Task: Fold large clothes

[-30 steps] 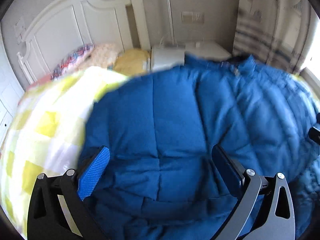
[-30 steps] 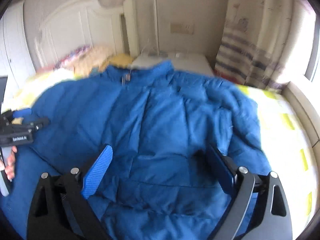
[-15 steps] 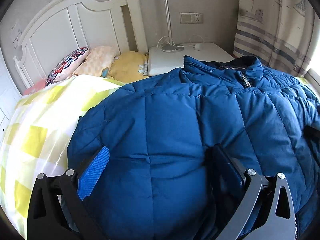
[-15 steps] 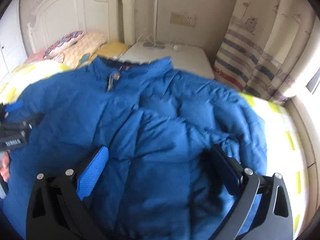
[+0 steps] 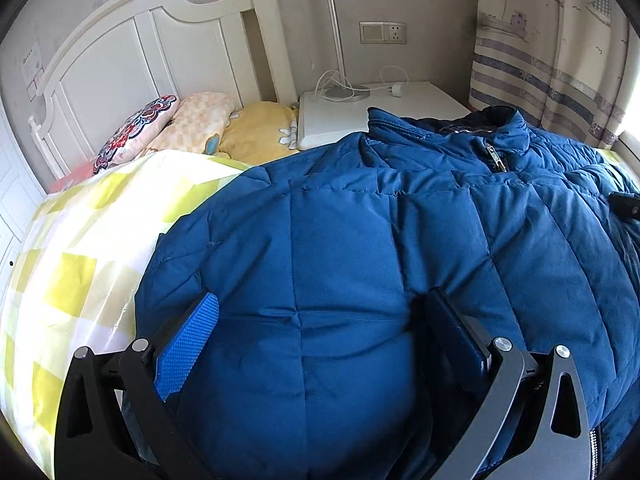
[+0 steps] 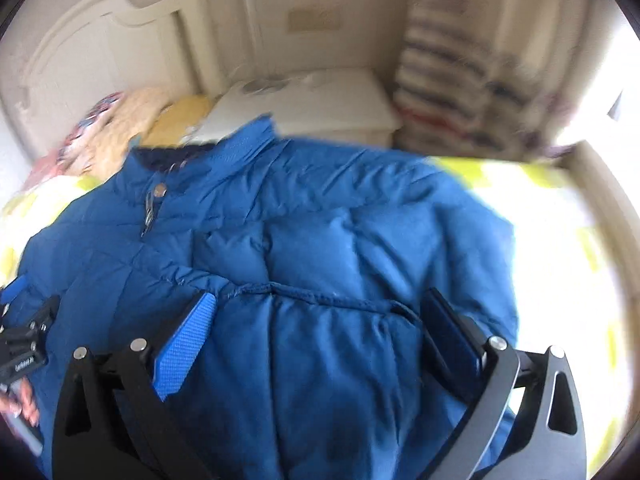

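Jacket: we've got the blue puffer jacket (image 5: 360,280) spread front-up across the bed, collar (image 5: 472,132) toward the nightstand, zipper pull (image 5: 494,158) just below it.
Feel: our read is soft, bulky and light, with a slick shell; it will likely spring back and slide, so we'd expect folds to need pressing down.
Where to grab: we'd pinch a stitched seam or the hem edge, not the puffy middle; the ridge seam (image 6: 304,294) in the right view looks like a fair bite.
Left gripper: our left gripper (image 5: 320,332) hangs spread wide over the jacket's side panel, gripping nothing.
Right gripper: our right gripper (image 6: 316,328) is likewise spread apart, straddling that seam, nothing pinched; this view is blurred.
Bed: yellow checked bedsheet (image 5: 80,248) shows beside the jacket.
Beyond: pillows (image 5: 192,128), white headboard (image 5: 140,52), nightstand (image 5: 340,120), striped curtain (image 5: 552,60).
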The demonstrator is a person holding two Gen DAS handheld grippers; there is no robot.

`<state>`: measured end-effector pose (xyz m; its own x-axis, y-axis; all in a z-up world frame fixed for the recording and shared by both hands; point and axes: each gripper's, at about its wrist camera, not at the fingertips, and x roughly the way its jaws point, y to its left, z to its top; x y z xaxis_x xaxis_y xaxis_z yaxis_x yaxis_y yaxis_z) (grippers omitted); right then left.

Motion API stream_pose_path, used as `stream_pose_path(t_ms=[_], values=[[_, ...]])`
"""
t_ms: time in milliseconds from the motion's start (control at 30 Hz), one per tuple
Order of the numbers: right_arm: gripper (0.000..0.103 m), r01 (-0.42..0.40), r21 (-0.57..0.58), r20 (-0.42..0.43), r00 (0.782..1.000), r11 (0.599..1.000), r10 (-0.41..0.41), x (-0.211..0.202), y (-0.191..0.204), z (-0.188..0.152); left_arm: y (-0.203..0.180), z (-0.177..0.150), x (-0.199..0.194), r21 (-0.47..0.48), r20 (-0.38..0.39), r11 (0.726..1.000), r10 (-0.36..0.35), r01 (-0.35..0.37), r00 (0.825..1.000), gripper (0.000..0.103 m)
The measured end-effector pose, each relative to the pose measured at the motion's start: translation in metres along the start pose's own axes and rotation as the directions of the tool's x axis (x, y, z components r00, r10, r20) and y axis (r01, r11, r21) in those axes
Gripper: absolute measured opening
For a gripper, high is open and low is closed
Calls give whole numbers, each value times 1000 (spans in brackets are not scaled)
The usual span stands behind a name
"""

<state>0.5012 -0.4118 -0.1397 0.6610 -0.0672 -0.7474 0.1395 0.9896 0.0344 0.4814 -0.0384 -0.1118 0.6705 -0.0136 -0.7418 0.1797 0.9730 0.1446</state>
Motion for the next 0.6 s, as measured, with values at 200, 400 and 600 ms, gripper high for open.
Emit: stream_pose_path(t_ms=[200,400,600], values=[[101,-42,-252,105,992,967,71,-31,72,-20,-2,-1,-1,3,0,1000,6,-6,1000,99],[101,-59,-254,36,997,965,70,-1,75,-31,-2,-1,-1,2,1,1000,7,-7,1000,99],[101,-79,-279,111,987,957,114,-37,85,-42,-1,-1,0,-3,1,1000,4,-4,1000,99]])
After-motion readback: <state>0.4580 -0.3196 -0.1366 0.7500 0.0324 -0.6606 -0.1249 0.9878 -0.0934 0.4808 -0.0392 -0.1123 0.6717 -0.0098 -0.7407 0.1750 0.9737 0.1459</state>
